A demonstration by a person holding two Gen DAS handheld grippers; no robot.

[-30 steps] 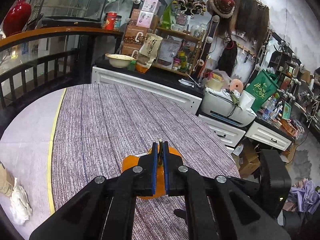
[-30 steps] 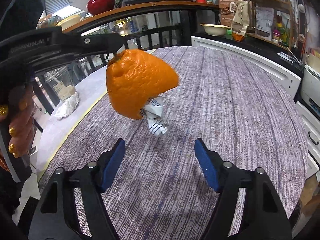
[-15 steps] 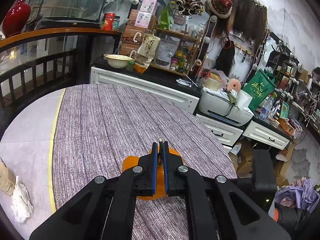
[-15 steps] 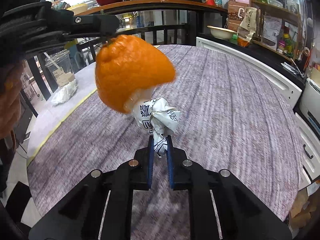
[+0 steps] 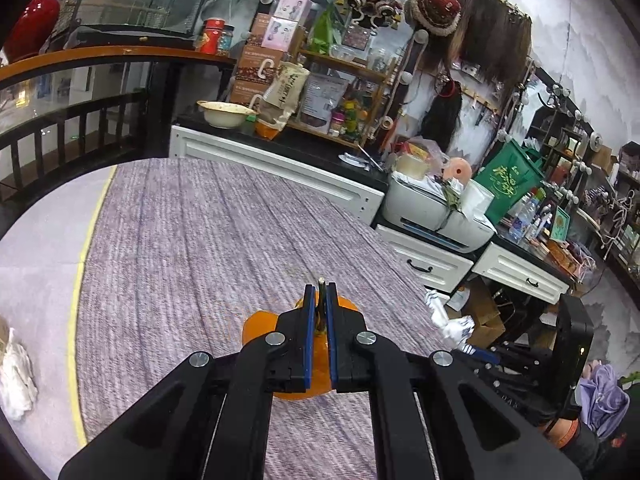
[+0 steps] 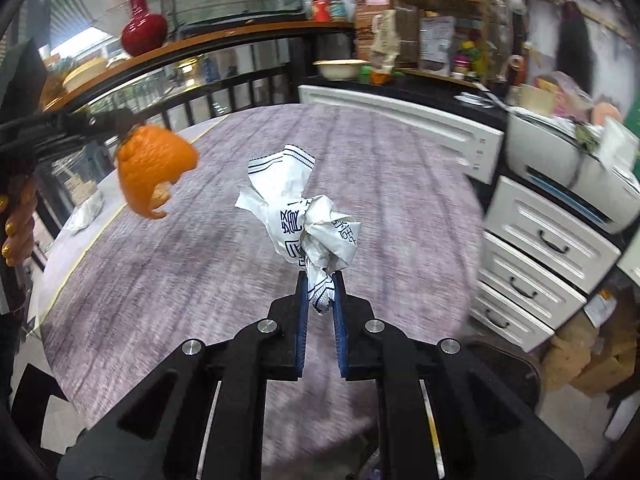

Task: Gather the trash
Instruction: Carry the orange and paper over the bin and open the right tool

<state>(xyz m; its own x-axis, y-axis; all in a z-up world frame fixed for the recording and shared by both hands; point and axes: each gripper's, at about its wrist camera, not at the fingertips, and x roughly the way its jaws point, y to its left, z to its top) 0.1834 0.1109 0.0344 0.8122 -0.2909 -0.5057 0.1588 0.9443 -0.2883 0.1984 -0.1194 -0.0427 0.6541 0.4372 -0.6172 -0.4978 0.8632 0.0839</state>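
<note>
The orange peel [image 6: 154, 170] is a hollow cap of bright, dimpled skin with a ragged, curling lower edge and pale pith showing inside. It hangs in the air above the purple-grey woven cloth of the bench [image 6: 400, 184], gripped at its stem end by the left tongs [image 5: 319, 304]. From the left wrist view those blue pads are nearly together on the dark stem, and the peel [image 5: 260, 326] bulges out beneath them.

The crumpled paper wrapper [image 6: 304, 220] is white with dark blue printed characters and a striped border, twisted into a loose knot with one flap standing up. It too is lifted off the bench, its lower tail pinched between the blue pads of the right tongs [image 6: 321, 294], which are closed to a narrow gap on it. In the left wrist view the wrapper [image 5: 450, 320] appears to the right of the peel, beyond the bench's edge.

A white crumpled wad [image 5: 16, 380] lies on the pale bench surface outside the cloth's yellow border.
</note>
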